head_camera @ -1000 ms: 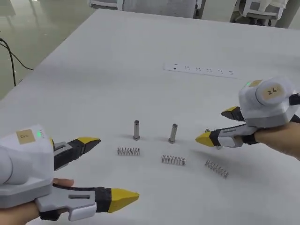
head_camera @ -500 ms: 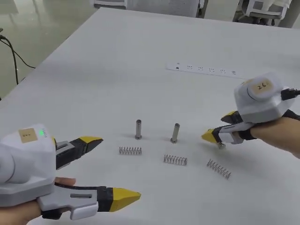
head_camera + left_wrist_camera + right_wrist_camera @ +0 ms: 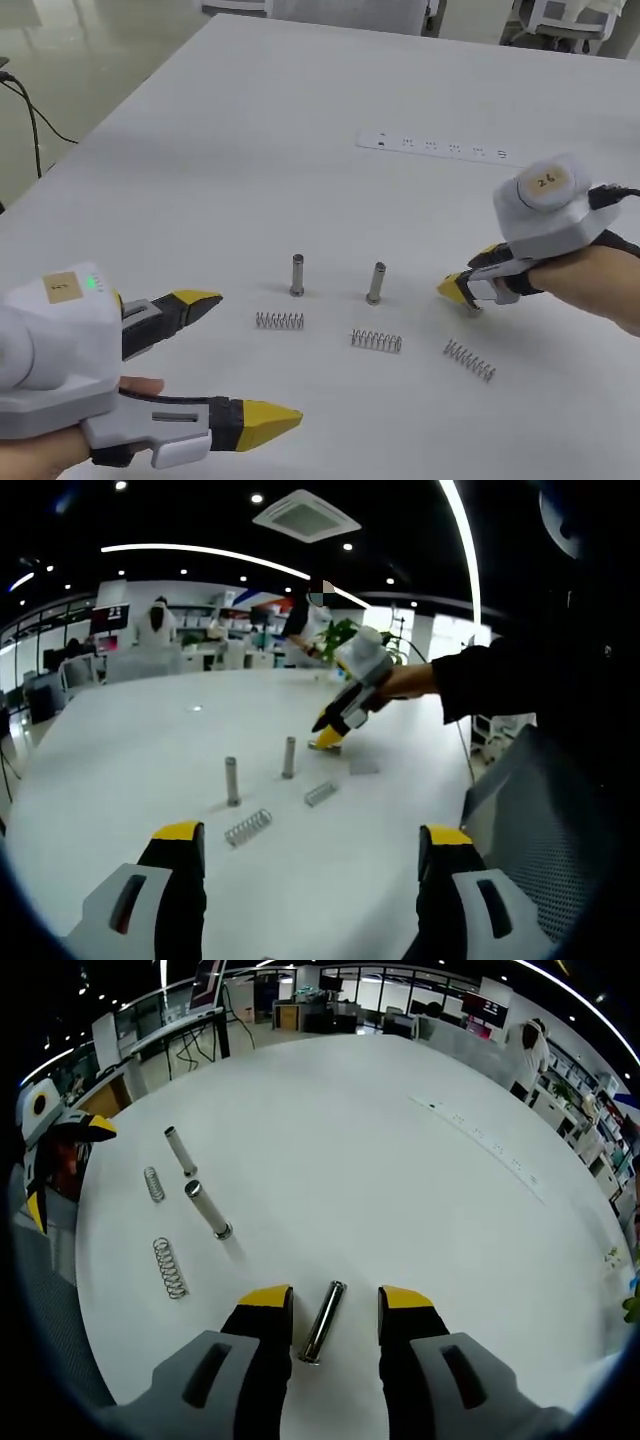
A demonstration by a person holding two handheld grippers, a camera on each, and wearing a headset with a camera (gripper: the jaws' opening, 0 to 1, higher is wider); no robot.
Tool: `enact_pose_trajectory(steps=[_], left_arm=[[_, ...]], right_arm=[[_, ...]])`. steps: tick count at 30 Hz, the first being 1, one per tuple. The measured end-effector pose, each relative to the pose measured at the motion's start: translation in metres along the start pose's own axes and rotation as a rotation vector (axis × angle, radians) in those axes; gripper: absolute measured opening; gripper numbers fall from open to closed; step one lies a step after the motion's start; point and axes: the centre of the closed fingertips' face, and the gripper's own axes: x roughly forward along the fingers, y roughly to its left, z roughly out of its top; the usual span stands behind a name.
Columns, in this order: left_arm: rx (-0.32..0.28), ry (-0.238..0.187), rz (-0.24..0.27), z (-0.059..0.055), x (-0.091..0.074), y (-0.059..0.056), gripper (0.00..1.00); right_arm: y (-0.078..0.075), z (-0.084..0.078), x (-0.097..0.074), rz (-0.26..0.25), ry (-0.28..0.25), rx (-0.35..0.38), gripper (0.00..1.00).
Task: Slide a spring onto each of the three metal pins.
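Two metal pins (image 3: 297, 275) (image 3: 376, 284) stand upright on the white table (image 3: 250, 160). In front of them lie three springs (image 3: 279, 320) (image 3: 376, 341) (image 3: 469, 360). A third pin (image 3: 322, 1322) sits between the jaws of my right gripper (image 3: 335, 1305), one jaw on each side with a small gap, so it is open. In the head view the right gripper (image 3: 458, 289) is low at the table, right of the pins. My left gripper (image 3: 235, 360) hovers wide open near the front left, holding nothing, well short of the nearest spring (image 3: 248, 827).
A white power strip (image 3: 440, 150) lies flat on the table further back. Office chairs (image 3: 560, 20) stand beyond the far edge. The table's left edge runs diagonally past a dark cable (image 3: 25, 110) on the floor.
My right gripper has come down toward the table and its jaws have narrowed around the third pin. The left gripper has hardly moved. The head camera has shifted slightly.
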Motion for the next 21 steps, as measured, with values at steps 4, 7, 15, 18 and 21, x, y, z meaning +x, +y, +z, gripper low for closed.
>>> enact_pose_trajectory(steps=[4,7,15,18,21], left_arm=[[0.000,-0.001,0.000,0.0003,0.0001,0.0001,0.85],[0.000,-0.002,0.000,0.0008,0.0002,0.0002,0.85],[0.000,-0.003,0.000,0.0009,0.0005,0.0003,0.85],[0.001,-0.003,-0.001,0.0009,0.0005,0.0001,0.85],[0.001,-0.002,-0.003,0.0010,0.0006,-0.0002,0.85]], right_arm=[[-0.0002,0.0008,0.0009,0.002,0.009,0.007,0.27],[0.0004,0.0002,0.0019,0.008,0.021,0.016,0.24],[0.0025,-0.0023,0.0042,0.015,0.043,0.027,0.20],[0.0030,-0.0031,0.0052,0.016,0.051,0.028,0.19],[0.0028,-0.0032,0.0058,0.013,0.056,0.027,0.18]])
